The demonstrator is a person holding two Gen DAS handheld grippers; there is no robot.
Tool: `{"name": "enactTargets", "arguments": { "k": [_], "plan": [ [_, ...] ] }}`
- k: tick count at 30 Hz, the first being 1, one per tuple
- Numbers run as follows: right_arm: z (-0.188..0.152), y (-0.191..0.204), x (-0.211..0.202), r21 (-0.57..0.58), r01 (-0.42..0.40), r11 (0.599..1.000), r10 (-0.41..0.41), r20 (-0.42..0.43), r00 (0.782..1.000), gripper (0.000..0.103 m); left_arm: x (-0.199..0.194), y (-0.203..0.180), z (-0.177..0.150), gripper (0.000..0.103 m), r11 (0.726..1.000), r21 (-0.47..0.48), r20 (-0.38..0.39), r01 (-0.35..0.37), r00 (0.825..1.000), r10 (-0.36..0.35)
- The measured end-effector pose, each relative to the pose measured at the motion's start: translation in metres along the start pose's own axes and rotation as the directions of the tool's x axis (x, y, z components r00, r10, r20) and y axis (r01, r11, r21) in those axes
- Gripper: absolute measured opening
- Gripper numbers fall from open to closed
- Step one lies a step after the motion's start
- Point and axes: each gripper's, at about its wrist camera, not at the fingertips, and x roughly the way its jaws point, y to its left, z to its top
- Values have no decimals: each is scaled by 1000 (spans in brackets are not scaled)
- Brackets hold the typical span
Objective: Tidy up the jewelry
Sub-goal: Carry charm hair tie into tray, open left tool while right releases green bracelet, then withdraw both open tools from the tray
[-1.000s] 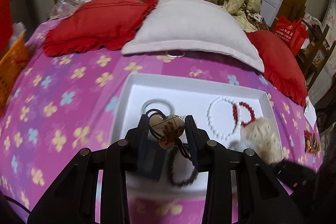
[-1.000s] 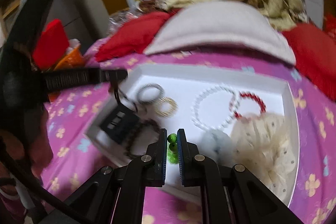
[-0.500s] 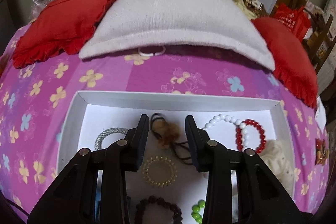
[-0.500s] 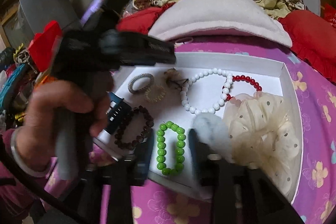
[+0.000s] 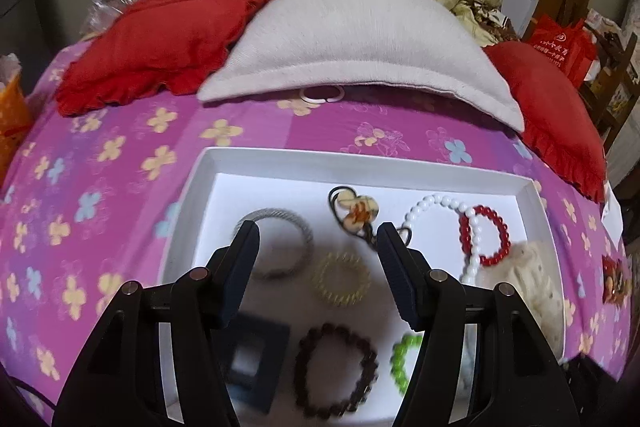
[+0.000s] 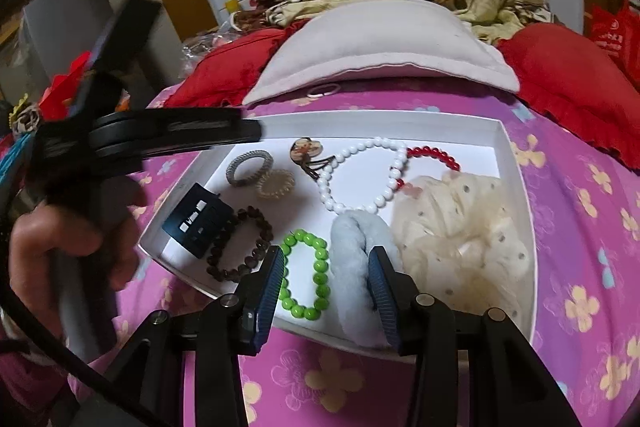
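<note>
A white tray [image 5: 360,167] on the bed holds the jewelry. At its back lies a heart-charm hair tie [image 5: 356,211], beside a white bead bracelet [image 5: 436,205] and a red one [image 5: 486,241]. My left gripper [image 5: 316,239] hovers over a grey hair tie [image 5: 276,247] and a gold coil tie [image 5: 342,279]. Its jaws are opening with nothing pressed between them. My right gripper [image 6: 326,253] is also opening above a green bead bracelet [image 6: 306,275] and a pale blue fluffy scrunchie [image 6: 356,255]. Its pads touch neither.
The tray [image 6: 400,119] also holds a dark brown bead bracelet [image 6: 240,247], a black clip [image 6: 198,221] and a cream dotted scrunchie [image 6: 460,227]. A hand [image 6: 60,247] holds the left gripper at the tray's left. Red and grey pillows [image 5: 352,39] lie behind it.
The left gripper let go of the heart-charm hair tie, which now lies at the tray's back, and its jaws spread wide. The right gripper released the green bracelet into the tray and opened.
</note>
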Motion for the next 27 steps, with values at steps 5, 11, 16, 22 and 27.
{"name": "enactTargets", "arguments": {
  "k": [5,11,16,22,27],
  "plan": [
    [-6,-1,-14,14,53,999,-53,12,999,42,-33,2,-23,61,999,41,56,-35,998,33],
    [-11,6,-38,12,113,994,-113,44,993,51,-68,3,-51,61,998,45,104,-37,994,32],
    [-16,18,-59,-13,168,986,-166,95,982,66,-98,-2,-74,61,998,50,157,-44,987,36],
    [-21,26,-82,-2,175,985,-173,135,976,66,-121,-8,-96,61,996,57,183,-65,982,53],
    [-23,28,-94,-13,198,980,-194,150,969,67,-137,-9,-104,61,997,43,214,-71,975,60]
  ]
}}
